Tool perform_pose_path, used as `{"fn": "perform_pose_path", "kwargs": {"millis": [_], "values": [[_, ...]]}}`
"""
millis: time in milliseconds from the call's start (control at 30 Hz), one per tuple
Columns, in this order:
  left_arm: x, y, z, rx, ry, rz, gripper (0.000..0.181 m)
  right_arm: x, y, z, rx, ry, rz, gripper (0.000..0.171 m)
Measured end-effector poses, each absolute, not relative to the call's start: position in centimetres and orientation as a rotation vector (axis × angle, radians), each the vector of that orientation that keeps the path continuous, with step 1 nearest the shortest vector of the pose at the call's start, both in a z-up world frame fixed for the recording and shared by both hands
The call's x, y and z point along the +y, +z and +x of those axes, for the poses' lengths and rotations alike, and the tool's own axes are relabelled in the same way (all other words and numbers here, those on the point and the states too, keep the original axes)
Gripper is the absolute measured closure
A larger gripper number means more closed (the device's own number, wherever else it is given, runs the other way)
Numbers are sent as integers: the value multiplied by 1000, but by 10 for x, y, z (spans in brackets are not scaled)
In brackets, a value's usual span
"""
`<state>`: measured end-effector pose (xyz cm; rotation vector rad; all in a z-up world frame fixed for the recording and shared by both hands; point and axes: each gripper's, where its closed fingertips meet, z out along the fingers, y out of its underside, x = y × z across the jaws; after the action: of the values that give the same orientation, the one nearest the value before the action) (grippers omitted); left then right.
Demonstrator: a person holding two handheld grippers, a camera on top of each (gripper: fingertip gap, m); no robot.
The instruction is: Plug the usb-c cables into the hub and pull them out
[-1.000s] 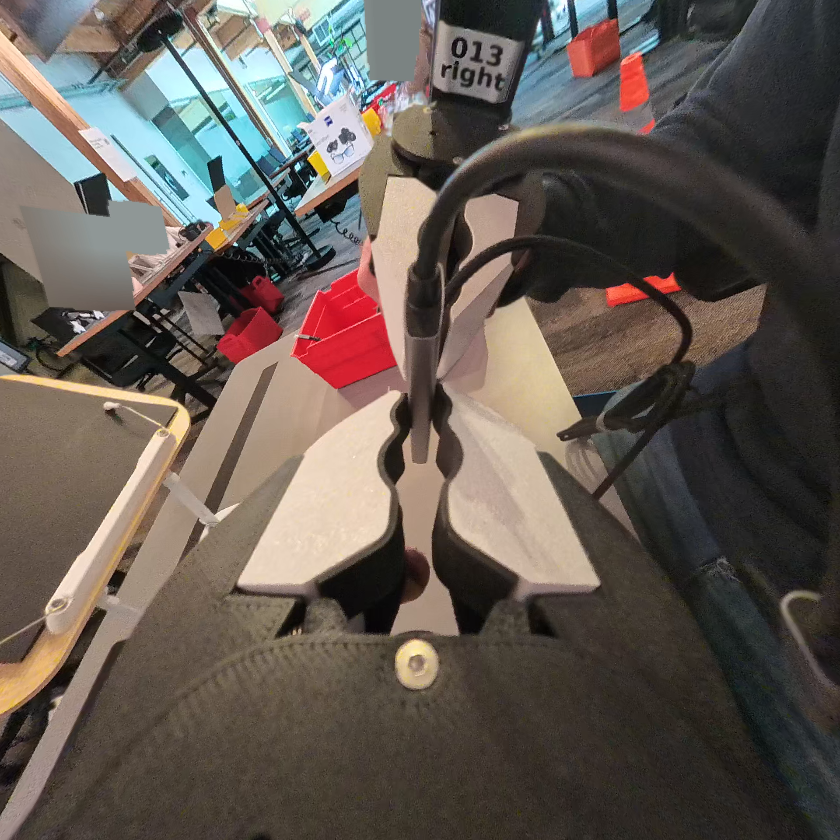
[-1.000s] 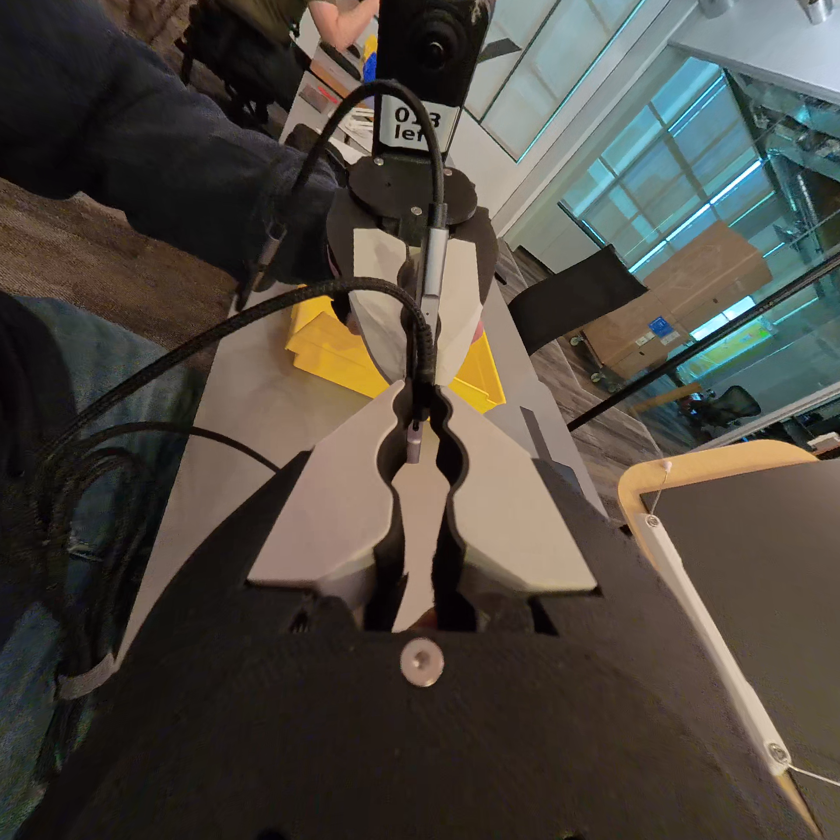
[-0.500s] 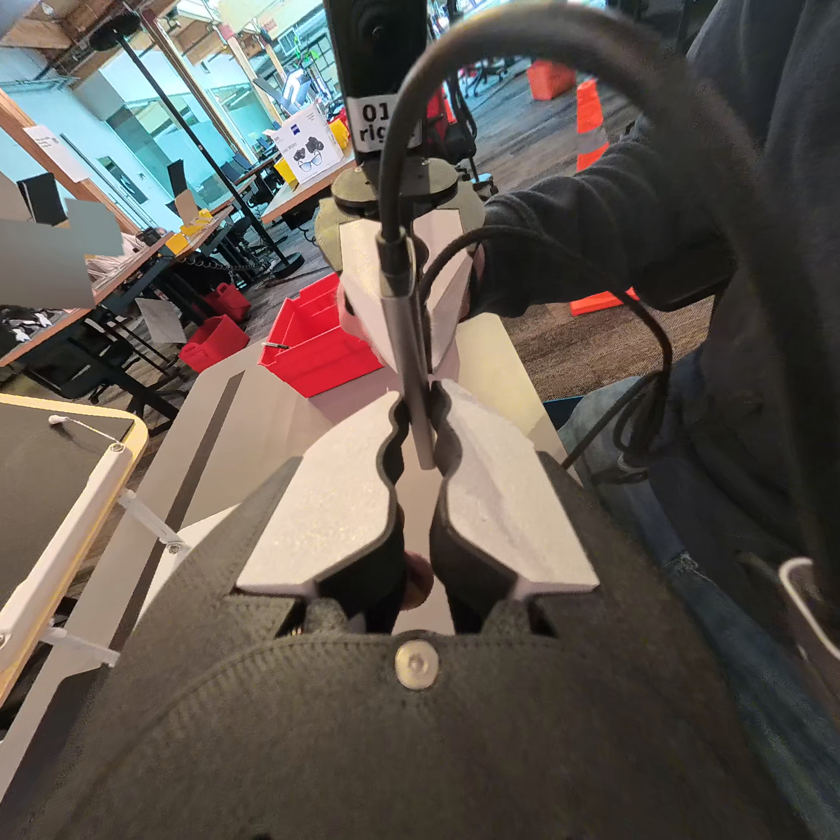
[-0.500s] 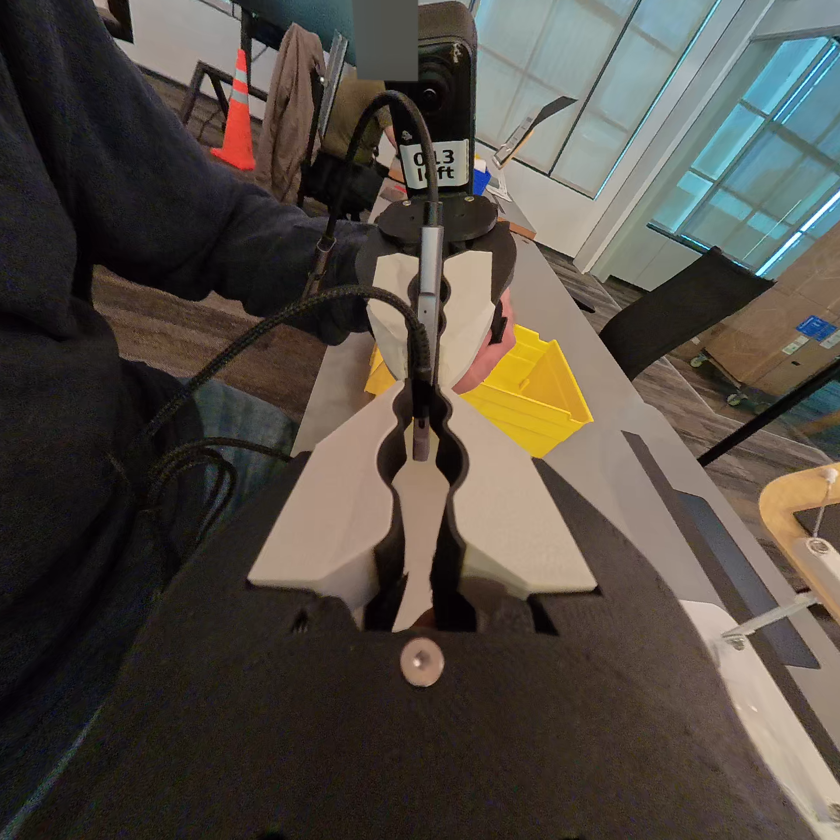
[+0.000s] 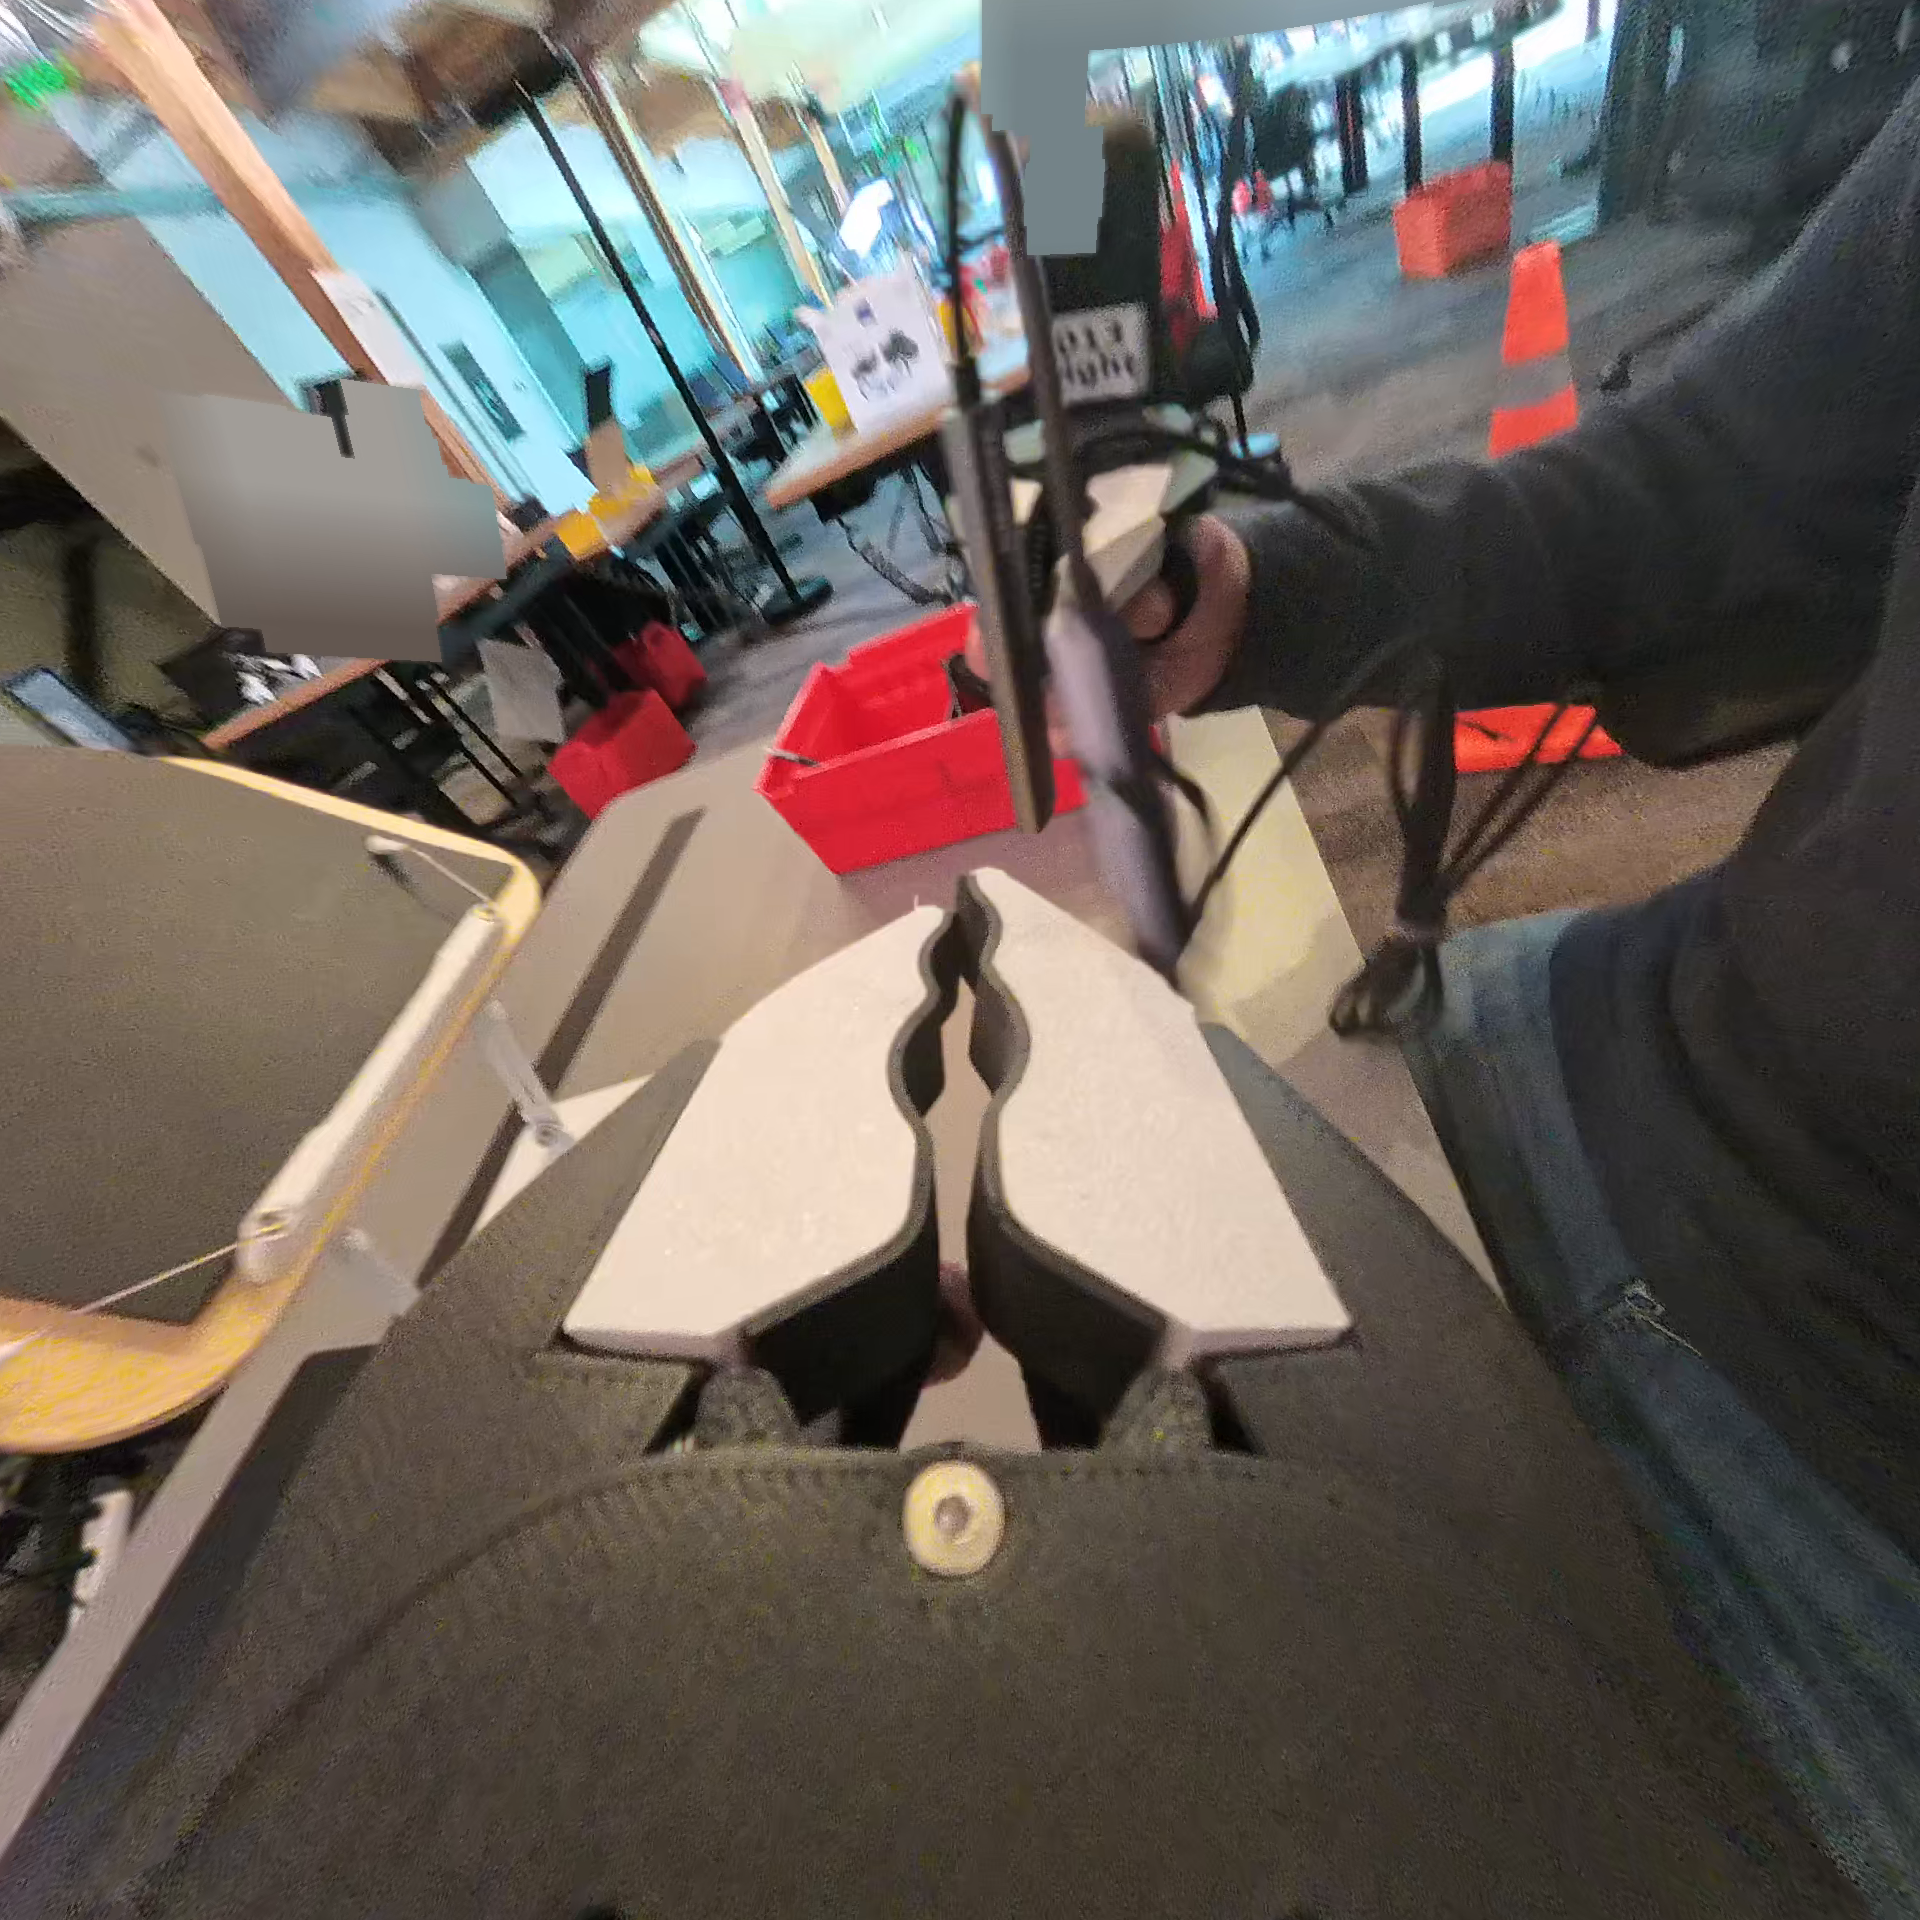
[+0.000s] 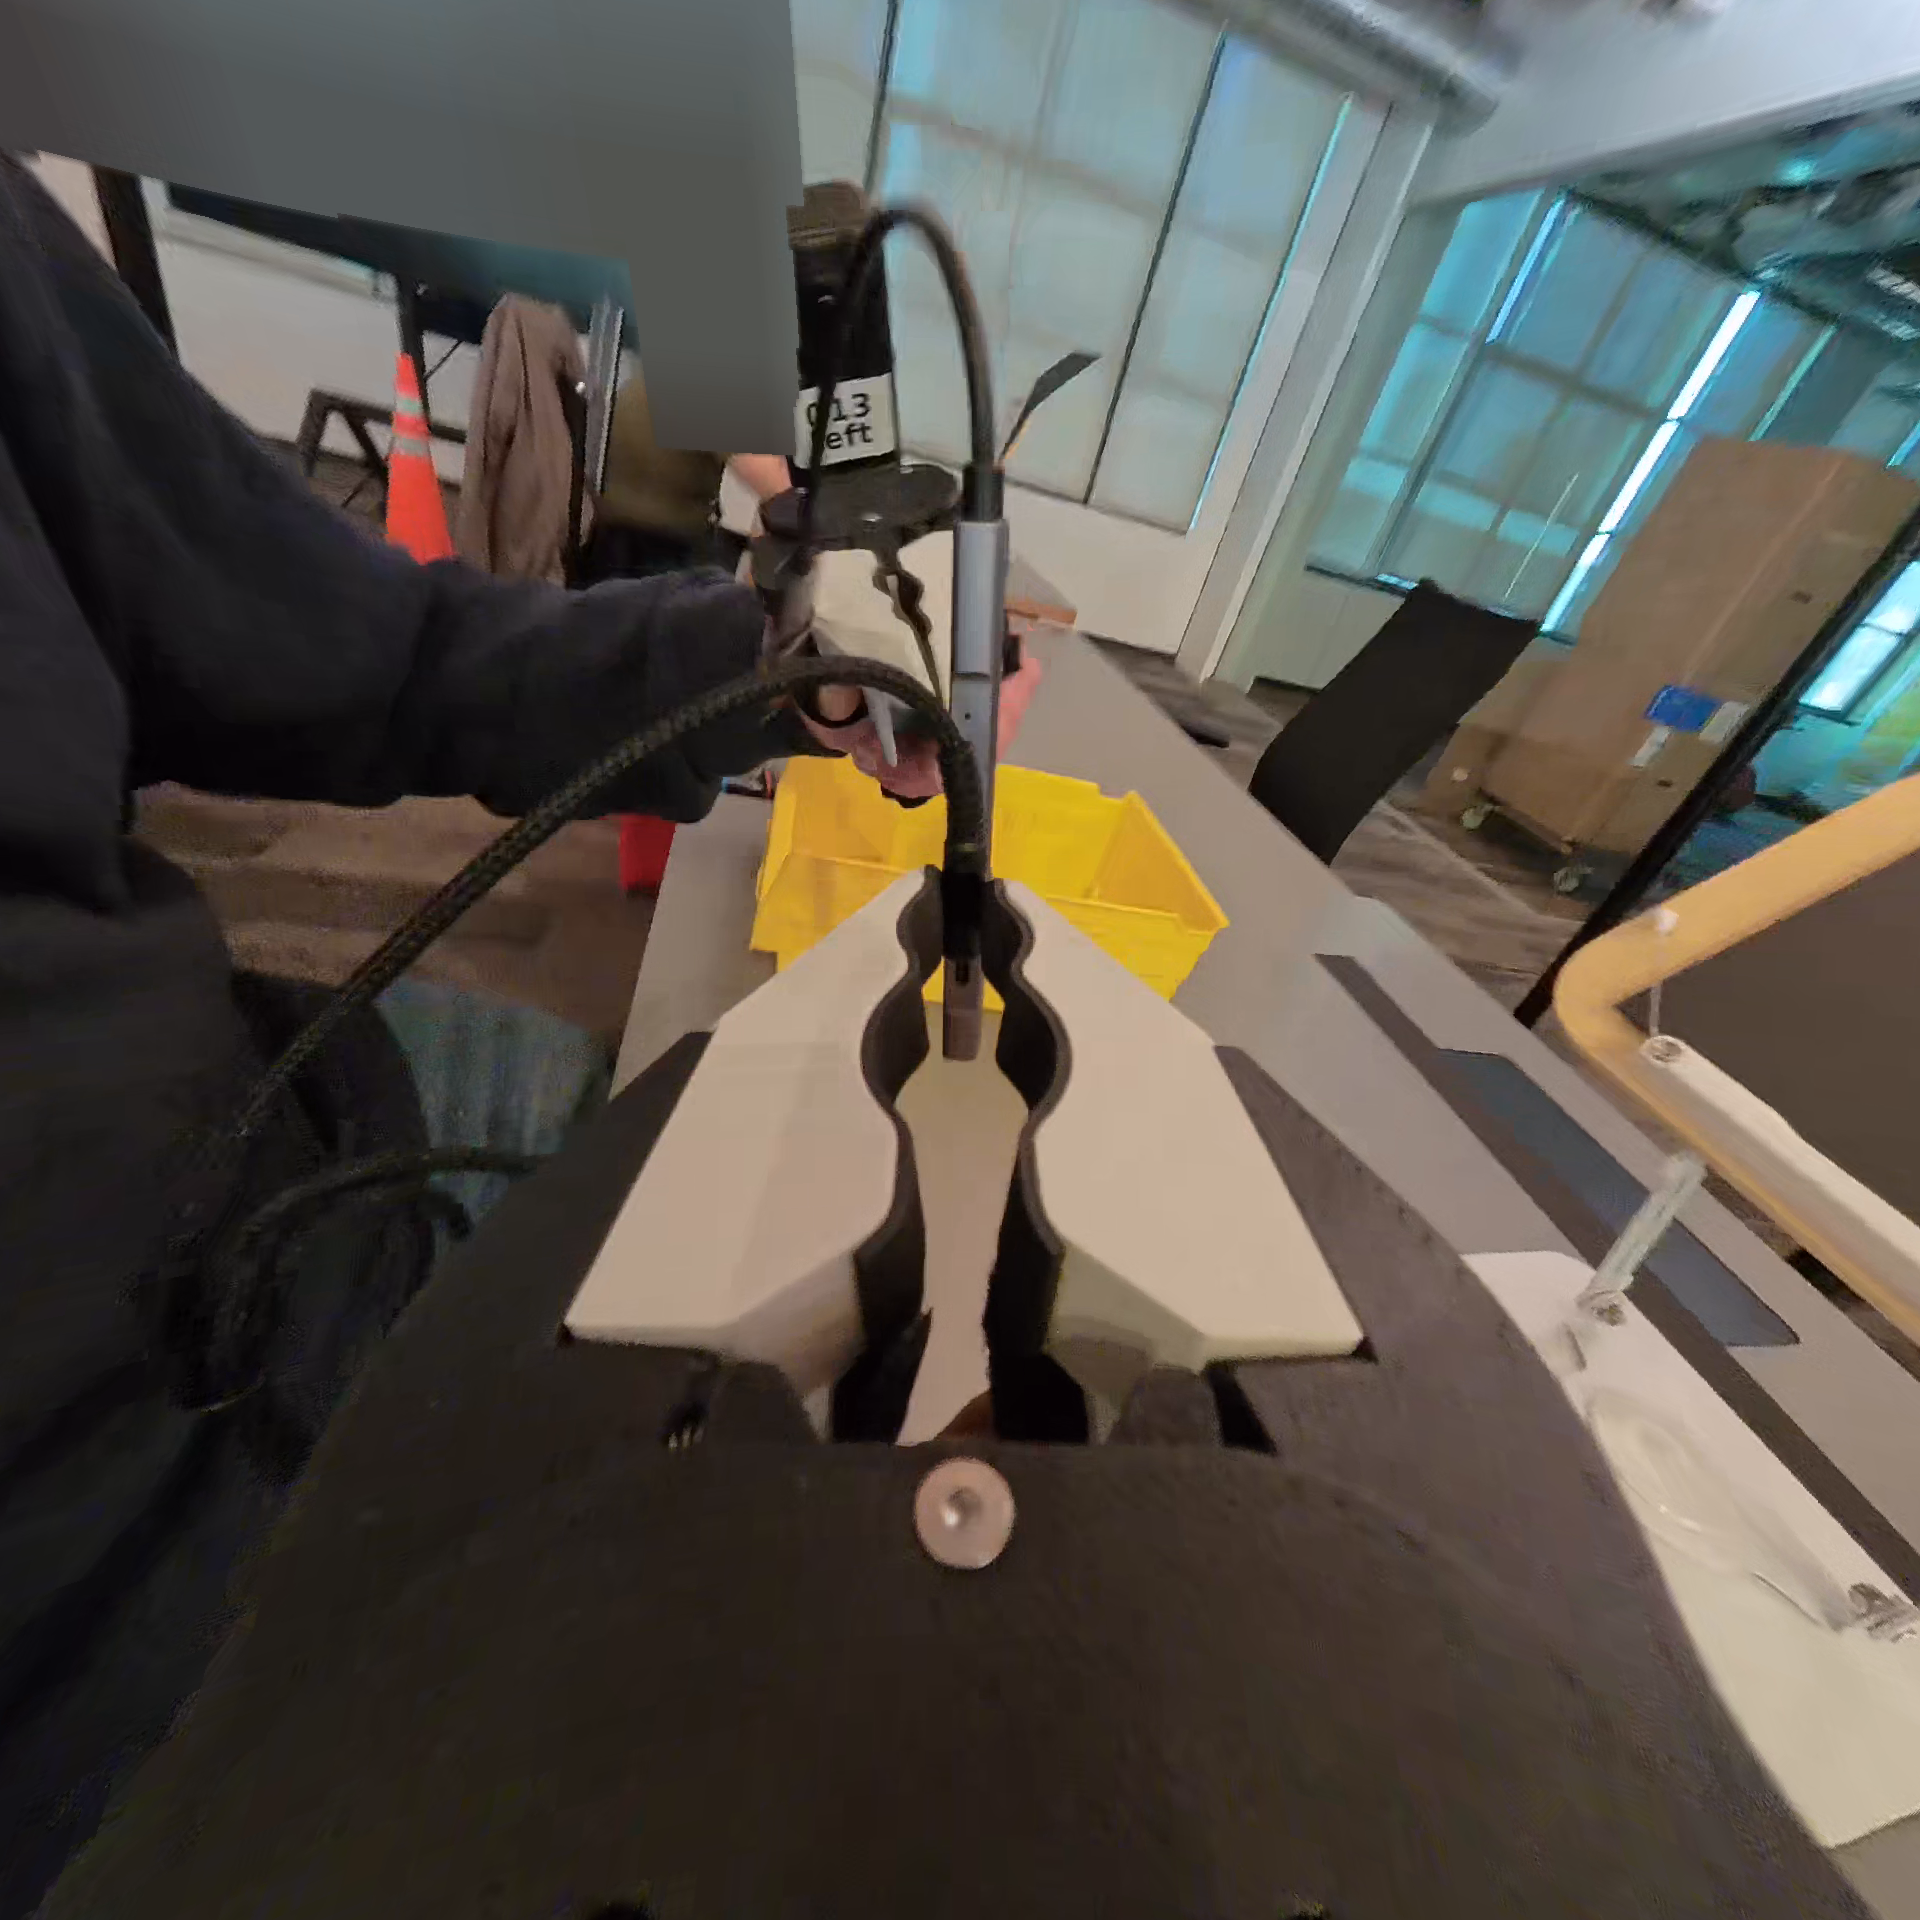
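Hub (image 6: 980, 634) hanging; cable plug (image 6: 961, 1003) pinched by right hand-held gripper (image 6: 961, 914).

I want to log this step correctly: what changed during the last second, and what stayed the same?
The left gripper let go of the grey hub and closed empty. The hub now stands upright beyond its fingertips, clear of them. What carries it is unclear. The right gripper still clamps the braided cable's plug.
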<state>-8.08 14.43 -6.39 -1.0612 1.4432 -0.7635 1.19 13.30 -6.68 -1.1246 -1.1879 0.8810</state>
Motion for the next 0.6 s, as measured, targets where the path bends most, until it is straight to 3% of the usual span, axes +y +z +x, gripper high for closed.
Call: {"fn": "perform_pose_path", "kwargs": {"millis": [100, 300, 367, 600], "values": [[148, -80, -58, 1425, -742, -1106, 181, 130, -70, -3, -1241, 901, -1117, 168], [134, -86, -26, 1372, -879, -1100, 147, 133, -83, -23, -1262, 947, -1142, 167], [132, -97, -18, 1399, -833, -1106, 146, 131, -87, -30, -1268, 964, -1148, 167], [131, -96, -13, 1375, -861, -1106, 172, 128, -81, -35, -1246, 1028, -1123, 168]]}}
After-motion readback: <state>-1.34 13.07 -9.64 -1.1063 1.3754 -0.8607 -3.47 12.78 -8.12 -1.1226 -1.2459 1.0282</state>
